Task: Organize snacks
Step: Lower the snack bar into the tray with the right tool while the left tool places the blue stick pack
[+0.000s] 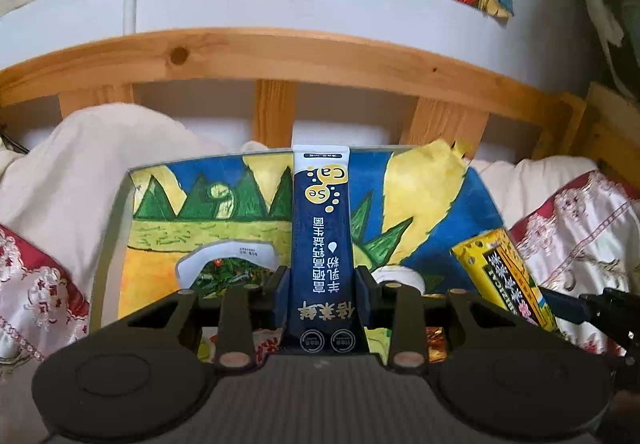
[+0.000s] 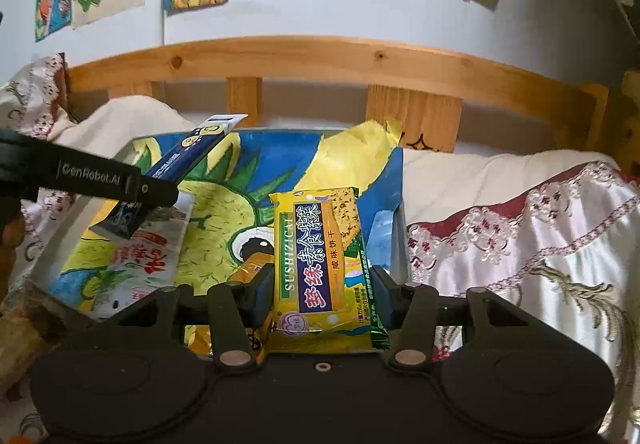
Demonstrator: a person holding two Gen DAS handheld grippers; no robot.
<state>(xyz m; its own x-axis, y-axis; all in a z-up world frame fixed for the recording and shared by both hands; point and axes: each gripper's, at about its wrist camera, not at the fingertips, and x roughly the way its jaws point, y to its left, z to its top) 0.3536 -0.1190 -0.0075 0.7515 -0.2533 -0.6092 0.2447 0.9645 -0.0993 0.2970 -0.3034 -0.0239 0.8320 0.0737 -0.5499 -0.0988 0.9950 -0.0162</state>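
Each gripper, the left gripper [image 1: 322, 280] and the right gripper [image 2: 323, 290], has a black frame with two round discs at the base, angled black link arms with pale round pins, and dark blue pads [image 2: 265, 284]. The side of the left one carries grey lettering "GenRobot.AI" and a small screw.

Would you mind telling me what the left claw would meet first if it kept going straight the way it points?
Probably the painted tray: the left claw, shut on the dark blue sachet, angles down toward the tray's far part. The sachet's tip would likely touch first, though depth is unclear.
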